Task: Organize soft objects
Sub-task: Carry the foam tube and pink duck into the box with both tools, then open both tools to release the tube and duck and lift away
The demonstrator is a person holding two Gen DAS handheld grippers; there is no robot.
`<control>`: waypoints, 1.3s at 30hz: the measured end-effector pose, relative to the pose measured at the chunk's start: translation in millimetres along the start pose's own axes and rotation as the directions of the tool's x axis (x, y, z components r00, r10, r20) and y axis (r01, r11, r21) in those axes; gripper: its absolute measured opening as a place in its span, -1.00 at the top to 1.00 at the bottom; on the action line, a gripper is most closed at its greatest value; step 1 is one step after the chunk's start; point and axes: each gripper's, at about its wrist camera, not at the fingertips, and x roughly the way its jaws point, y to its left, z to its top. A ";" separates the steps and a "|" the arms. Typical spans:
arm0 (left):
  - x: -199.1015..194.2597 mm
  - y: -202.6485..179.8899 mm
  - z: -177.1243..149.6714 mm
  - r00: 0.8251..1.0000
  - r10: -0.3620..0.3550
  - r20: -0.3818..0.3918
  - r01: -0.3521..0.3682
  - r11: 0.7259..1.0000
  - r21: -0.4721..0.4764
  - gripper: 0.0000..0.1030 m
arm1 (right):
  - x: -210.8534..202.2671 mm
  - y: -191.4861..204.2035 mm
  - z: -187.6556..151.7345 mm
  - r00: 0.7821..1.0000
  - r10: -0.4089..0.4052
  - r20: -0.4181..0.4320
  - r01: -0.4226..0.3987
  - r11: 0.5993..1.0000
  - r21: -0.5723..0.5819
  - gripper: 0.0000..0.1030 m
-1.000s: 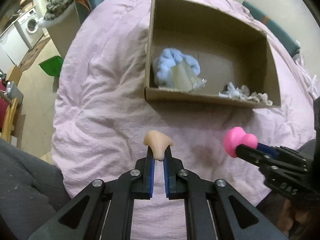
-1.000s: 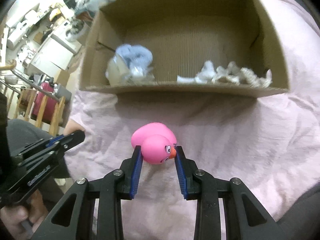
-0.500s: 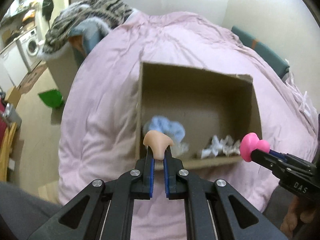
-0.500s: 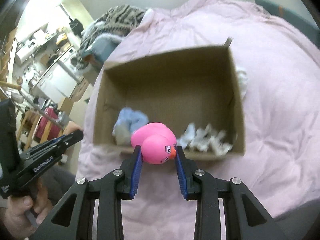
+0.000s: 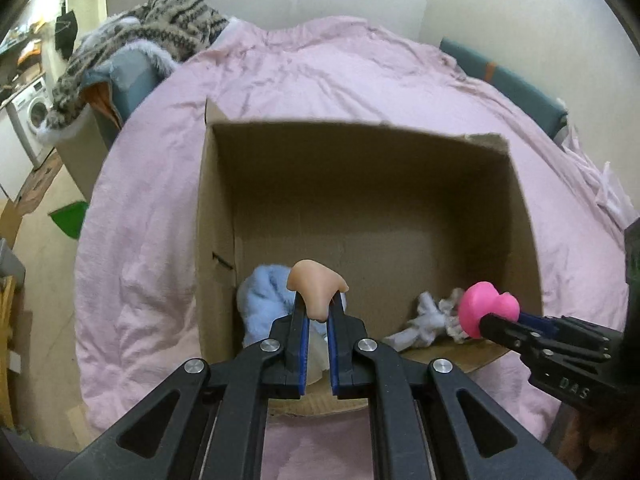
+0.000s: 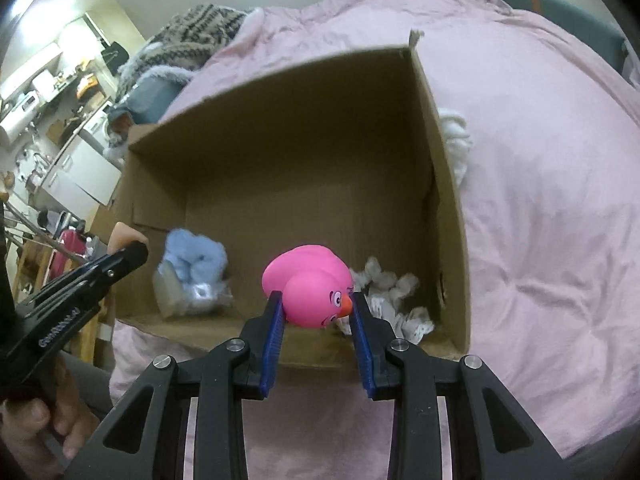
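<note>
the pink rubber duck [image 6: 310, 286] sits pinched between the blue pads of the right gripper [image 6: 317, 308], lying on its side with its orange beak toward the right pad and its body running back toward the cardboard box [image 6: 448, 216]. the peach nose-shaped toy [image 5: 316, 290] is nipped by the left gripper [image 5: 318, 316], jaws pressed nearly together on its narrow lower end, the broad end up and away from the camera. both toys hang over the near rim of the open box. inside, against the near wall, lie a fluffy light-blue item [image 6: 196, 256] with some clear wrapping on the left and a bundle of white-grey cloth [image 6: 394, 296] on the right.

the box rests on a rumpled pink duvet [image 5: 320, 68] that covers a bed. a white knitted piece [image 6: 456, 140] lies on the duvet just outside the box's right wall. past the bed's left edge, a striped furry garment [image 5: 160, 28] is heaped up, with a washing machine [image 5: 30, 116] and a green object [image 5: 70, 220] farther out on the floor. a teal panel [image 5: 504, 80] runs along the pale wall.

in the left wrist view the right gripper's side reads "das"; the lettering on the other gripper's body is too blurred to read. a hand [image 6: 36, 436] holds its grip.
</note>
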 end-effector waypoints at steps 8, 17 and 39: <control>6.6 15.1 -4.1 1.000 -0.022 -0.011 0.021 0.996 -0.085 0.85 | 7.6 -2.0 -1.9 1.000 -0.006 -0.021 0.006 1.000 0.010 0.33; 7.9 5.7 -7.4 1.000 -0.004 -0.014 0.004 0.999 -0.034 0.66 | 12.3 -4.7 0.4 0.999 0.000 -0.034 0.001 0.999 0.032 0.33; -33.4 12.7 -4.4 0.991 0.064 0.120 -0.057 0.996 -0.064 -0.17 | -20.5 -16.0 7.5 0.993 0.040 0.113 -0.052 0.994 0.099 -0.76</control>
